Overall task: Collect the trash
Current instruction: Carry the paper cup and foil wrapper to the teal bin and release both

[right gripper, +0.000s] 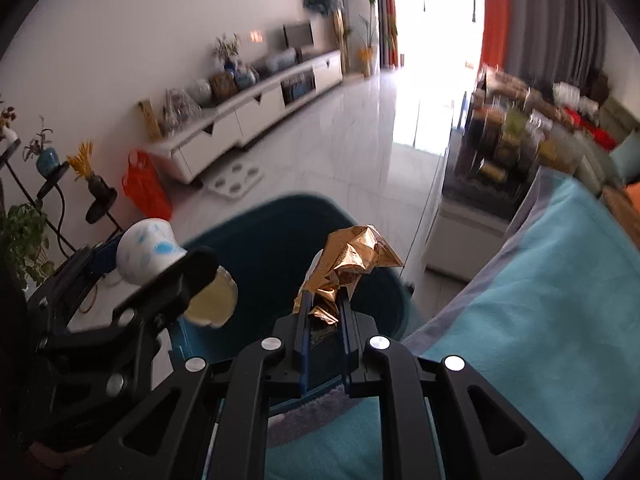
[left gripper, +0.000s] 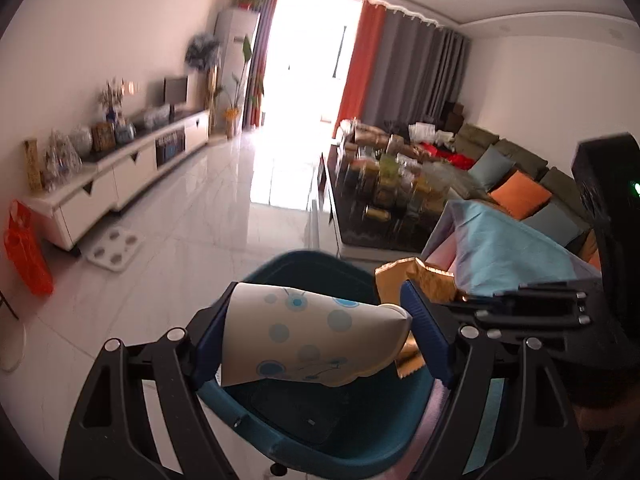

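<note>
My left gripper (left gripper: 316,328) is shut on a white paper cup (left gripper: 312,340) with blue dots, gripped sideways between the blue pads and squashed a little. It hangs over the open dark teal bin (left gripper: 304,432). The right wrist view shows the same paper cup (right gripper: 148,254) at the left, held in the left gripper (right gripper: 168,276). My right gripper (right gripper: 324,304) is shut on a crumpled gold foil wrapper (right gripper: 352,260), above the teal bin (right gripper: 260,248). The gold foil wrapper (left gripper: 416,280) also shows just right of the cup in the left wrist view.
A blue-covered table (right gripper: 540,300) lies at the right of the bin. Beyond it stands a dark coffee table (left gripper: 380,184) crowded with jars, then a sofa (left gripper: 520,176) with cushions. A white TV cabinet (left gripper: 120,172), a red bag (left gripper: 24,248) and glossy floor (left gripper: 208,216) lie left.
</note>
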A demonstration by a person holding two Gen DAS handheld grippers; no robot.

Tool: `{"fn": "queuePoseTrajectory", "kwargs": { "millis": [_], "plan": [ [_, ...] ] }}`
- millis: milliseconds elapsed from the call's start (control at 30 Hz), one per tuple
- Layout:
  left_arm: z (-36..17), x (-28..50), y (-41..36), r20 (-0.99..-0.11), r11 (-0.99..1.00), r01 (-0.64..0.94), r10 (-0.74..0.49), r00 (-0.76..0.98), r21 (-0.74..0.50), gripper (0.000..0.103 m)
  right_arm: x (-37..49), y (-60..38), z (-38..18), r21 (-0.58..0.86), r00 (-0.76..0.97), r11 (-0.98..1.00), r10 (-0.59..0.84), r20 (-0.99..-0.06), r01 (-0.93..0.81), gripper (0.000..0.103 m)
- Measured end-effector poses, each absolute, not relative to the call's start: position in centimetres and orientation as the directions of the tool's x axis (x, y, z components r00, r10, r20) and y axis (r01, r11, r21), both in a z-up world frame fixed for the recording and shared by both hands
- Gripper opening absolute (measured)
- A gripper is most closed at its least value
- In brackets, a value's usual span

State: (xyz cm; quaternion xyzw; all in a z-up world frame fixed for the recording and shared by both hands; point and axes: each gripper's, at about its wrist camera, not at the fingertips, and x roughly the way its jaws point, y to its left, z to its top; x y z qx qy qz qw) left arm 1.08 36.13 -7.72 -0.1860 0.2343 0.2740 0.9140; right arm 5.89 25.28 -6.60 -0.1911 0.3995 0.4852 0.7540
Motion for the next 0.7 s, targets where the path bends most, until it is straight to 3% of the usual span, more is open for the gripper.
{"fn": "queuePoseTrajectory", "kwargs": {
  "millis": [100, 167, 333, 567, 633, 700],
  "plan": [
    [-8.7, 1.8, 38.0, -0.541, 0.771, -0.601, 0.421, 0.728, -0.210, 0.079, 5.6, 25.5, -6.5, 0.094, 0.209, 0.454, 0.572, -0.793, -0.886, 0.016],
    [-9.1, 2.4, 39.0, -0.543, 0.765, -0.607, 0.423, 0.725, -0.215, 0.080, 5.7, 25.5, -6.4, 0.094, 0.219, 0.465, 0.573, -0.790, -0.880, 0.028],
    [-9.8, 2.2, 38.8, -0.534, 0.766, -0.600, 0.415, 0.737, -0.232, 0.092, 6.4, 25.3, -6.4, 0.114, 0.225, 0.484, 0.586, -0.778, -0.868, 0.036],
    [-7.3, 1.3, 35.9, -0.488, 0.776, -0.588, 0.432, 0.758, -0.226, 0.097, 7.3, 22.2, -4.8, 0.148, 0.273, 0.533, 0.629, -0.727, -0.833, 0.048],
    [-6.3, 0.5, 35.2, -0.468, 0.777, -0.589, 0.445, 0.764, -0.224, 0.097, 7.5, 20.7, -3.9, 0.178, 0.285, 0.544, 0.659, -0.696, -0.820, 0.059],
    [-5.1, -0.4, 34.5, -0.444, 0.777, -0.585, 0.451, 0.774, -0.231, 0.097, 7.3, 19.1, -3.0, 0.182, 0.317, 0.561, 0.673, -0.669, -0.808, 0.061]
  ]
}}
